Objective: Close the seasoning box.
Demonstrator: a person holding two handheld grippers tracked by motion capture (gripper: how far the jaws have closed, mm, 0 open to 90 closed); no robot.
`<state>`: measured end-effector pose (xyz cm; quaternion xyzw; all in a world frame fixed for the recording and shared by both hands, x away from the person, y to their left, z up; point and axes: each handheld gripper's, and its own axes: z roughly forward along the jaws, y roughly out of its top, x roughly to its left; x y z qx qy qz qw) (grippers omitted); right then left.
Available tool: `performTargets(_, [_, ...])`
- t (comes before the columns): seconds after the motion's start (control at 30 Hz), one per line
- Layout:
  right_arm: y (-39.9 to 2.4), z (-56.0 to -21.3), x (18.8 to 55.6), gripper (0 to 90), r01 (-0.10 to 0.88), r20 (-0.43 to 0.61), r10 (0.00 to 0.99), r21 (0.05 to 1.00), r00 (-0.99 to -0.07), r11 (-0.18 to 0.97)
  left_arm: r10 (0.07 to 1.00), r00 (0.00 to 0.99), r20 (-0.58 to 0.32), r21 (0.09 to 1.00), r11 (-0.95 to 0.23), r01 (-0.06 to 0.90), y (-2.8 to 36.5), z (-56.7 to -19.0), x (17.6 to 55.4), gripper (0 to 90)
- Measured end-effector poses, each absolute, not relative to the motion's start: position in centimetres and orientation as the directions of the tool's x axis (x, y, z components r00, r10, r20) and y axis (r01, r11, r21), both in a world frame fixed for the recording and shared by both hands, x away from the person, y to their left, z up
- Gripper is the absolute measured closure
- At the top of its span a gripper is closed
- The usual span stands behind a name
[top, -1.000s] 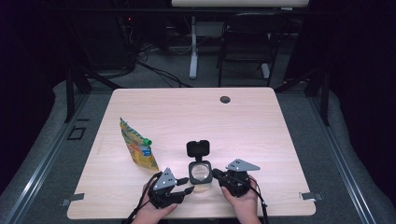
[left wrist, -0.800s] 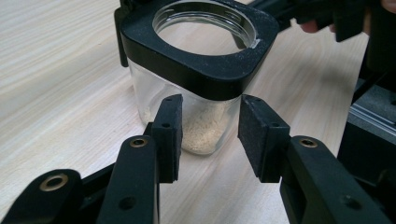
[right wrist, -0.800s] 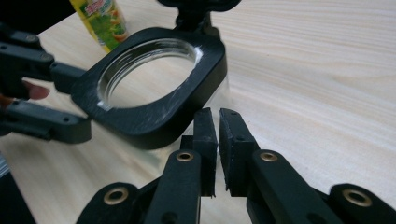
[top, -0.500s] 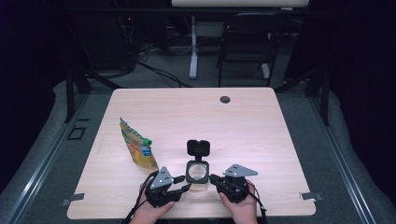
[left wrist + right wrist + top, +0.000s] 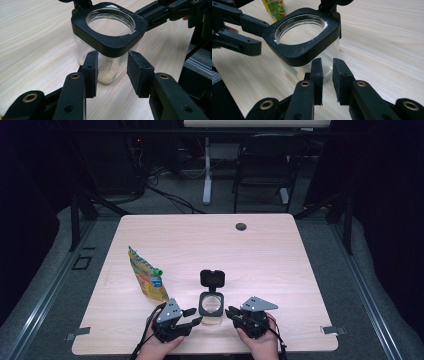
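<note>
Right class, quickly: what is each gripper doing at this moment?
Left gripper: open, jaws either side of the jar, not pressing.
Right gripper: open, just been opening, nothing between its jaws.

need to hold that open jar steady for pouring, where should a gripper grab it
Grip the jar by its clear glass body, just under the black square collar, coming in level from the side. The flat walls suit the pads, and the collar overhangs them. Stay off the far side, where the flipped-up lid hangs. The left gripper already straddles a near corner.
</note>
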<state>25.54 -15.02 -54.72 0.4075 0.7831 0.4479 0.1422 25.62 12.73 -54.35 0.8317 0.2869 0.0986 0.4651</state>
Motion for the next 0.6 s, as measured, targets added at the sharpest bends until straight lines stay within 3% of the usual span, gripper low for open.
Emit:
performTargets(0.3, [-16.5, -53.3, 25.1, 69.5, 0.486, 0.123, 0.769, 0.834, -0.628, 0.263, 0.598, 0.798, -0.08, 0.845, -0.384, 0.373, 15.4, -51.7, 25.1, 62.0])
performTargets(0.6, [-18.0, -52.6, 25.4, 64.2, 0.487, 0.137, 0.783, 0.842, -0.607, 0.231, 0.683, 0.726, -0.082, 0.866, -0.311, 0.39, 20.5, -50.2, 24.8, 61.9])
